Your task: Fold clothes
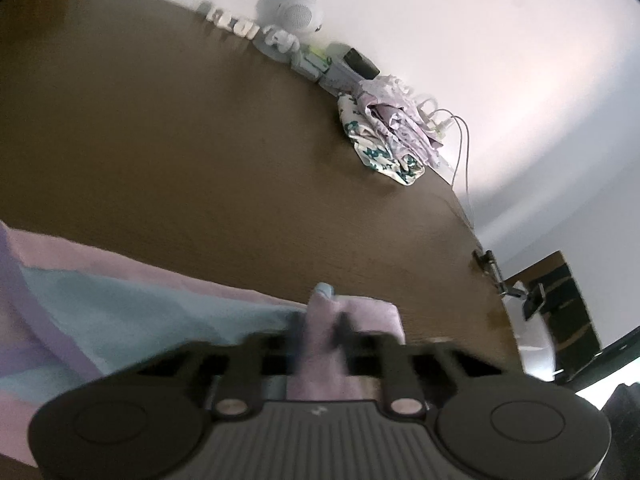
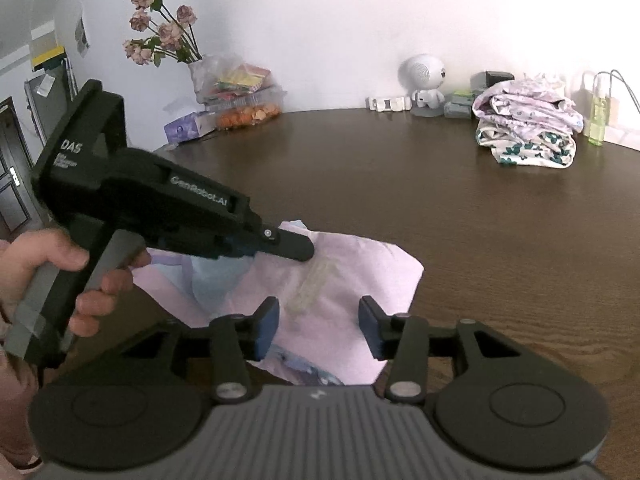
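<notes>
While a stack of folded clothes (image 2: 528,128) sits at the table's (image 2: 400,184) far right, the pink garment (image 2: 352,280) lies near, partly folded. Left gripper (image 1: 320,320) pinches its edge; right gripper (image 2: 318,324) hovers spread above it.

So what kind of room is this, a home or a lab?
Most likely a home living or dining room. A brown wooden table against a white wall carries a vase of dried roses, a stack of folded patterned clothes, and a small white robot-shaped speaker.
</notes>
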A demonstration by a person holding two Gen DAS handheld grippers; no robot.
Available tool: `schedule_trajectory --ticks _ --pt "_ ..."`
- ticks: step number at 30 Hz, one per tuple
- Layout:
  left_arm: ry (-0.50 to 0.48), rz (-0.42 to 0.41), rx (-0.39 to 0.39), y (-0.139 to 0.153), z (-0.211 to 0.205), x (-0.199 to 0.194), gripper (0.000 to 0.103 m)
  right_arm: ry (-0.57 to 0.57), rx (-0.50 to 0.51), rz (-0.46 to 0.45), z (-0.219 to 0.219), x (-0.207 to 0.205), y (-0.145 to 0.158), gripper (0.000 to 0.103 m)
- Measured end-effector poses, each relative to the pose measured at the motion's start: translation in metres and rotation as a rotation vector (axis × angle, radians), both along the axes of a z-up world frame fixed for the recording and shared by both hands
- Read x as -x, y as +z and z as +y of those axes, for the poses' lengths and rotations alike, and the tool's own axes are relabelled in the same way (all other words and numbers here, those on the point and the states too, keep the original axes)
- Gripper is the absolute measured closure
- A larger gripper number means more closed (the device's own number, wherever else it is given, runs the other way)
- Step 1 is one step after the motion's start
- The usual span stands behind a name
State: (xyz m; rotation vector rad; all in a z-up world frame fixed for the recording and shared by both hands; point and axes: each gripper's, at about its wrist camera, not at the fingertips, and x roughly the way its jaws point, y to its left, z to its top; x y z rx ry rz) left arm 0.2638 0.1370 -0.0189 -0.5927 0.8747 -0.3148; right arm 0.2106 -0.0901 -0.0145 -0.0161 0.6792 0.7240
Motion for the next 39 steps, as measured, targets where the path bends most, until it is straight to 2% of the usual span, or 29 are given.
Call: schedule_trajectory --ticks 7,11,13,15,18,22,23,24,26,29,33,37,38,39 --pt "0.012 -0.037 0.002 0.011 0.010 0.006 0.097 0.027 0.004 -0.027 0.004 0.006 0.003 0.055" --pt "0.009 -0.016 -0.029 0.007 0.011 0.003 0.096 0.032 0.021 -0.033 0.009 0.005 0.002 0.053" --pt "0.016 0.011 -0.025 0.000 0.011 0.000 0.085 0.022 0.034 -0.009 0.011 0.002 -0.005 0.053" --pt "0.039 0.019 -0.029 -0.003 0.013 0.000 0.066 0.019 0.046 -0.001 0.012 0.002 -0.009 0.053" --pt "0.087 -0.013 -0.017 0.003 0.022 0.008 0.055 0.022 0.035 -0.015 0.009 0.004 -0.005 0.053" --pt "0.117 -0.112 -0.070 0.024 0.024 0.019 0.058 0.017 -0.009 -0.056 0.004 0.005 0.009 0.053" --pt "0.117 -0.132 -0.080 0.028 0.023 0.020 0.065 0.020 -0.007 -0.067 0.006 0.005 0.011 0.053" --pt "0.106 -0.146 -0.087 0.031 0.020 0.020 0.084 0.026 0.004 -0.073 0.010 0.004 0.011 0.053" --pt "0.060 -0.151 -0.110 0.032 0.008 0.016 0.102 0.037 0.030 -0.084 0.019 0.002 0.009 0.056" --pt "0.008 -0.145 -0.188 0.028 -0.011 0.014 0.099 0.047 0.072 -0.067 0.031 0.000 0.003 0.061" --pt "0.019 -0.104 -0.280 0.015 -0.021 0.009 0.099 0.041 0.109 -0.042 0.041 -0.004 -0.008 0.062" --pt "0.020 -0.093 -0.230 0.006 -0.013 0.013 0.098 0.044 0.072 -0.028 0.035 -0.003 -0.006 0.060" --pt "0.020 -0.105 -0.210 0.009 -0.009 0.017 0.090 0.036 0.030 -0.012 0.027 -0.005 -0.001 0.059" --pt "0.020 -0.120 -0.189 0.014 -0.004 0.022 0.075 0.028 -0.014 0.005 0.017 -0.007 0.003 0.056"
